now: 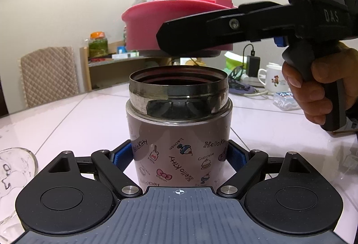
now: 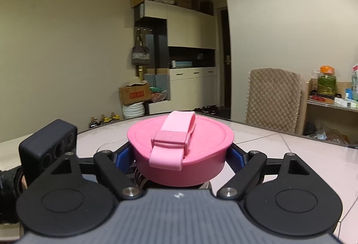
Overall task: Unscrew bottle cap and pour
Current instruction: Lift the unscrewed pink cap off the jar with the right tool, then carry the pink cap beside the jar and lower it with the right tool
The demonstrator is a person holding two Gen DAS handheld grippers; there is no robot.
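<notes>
The bottle (image 1: 179, 132) stands upright on the pale tiled worktop (image 1: 78, 114) with its steel mouth open, and the left gripper (image 1: 179, 156) pinches its body. The right gripper (image 2: 180, 155) pinches the pink cap (image 2: 180, 150) and holds it just above the mouth, apart from it.

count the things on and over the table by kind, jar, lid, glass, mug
Steel Hello Kitty printed jar: 1
Round pink plastic lid with strap: 1
Clear glass cup: 1
White ceramic mug: 1
Total: 4
</notes>
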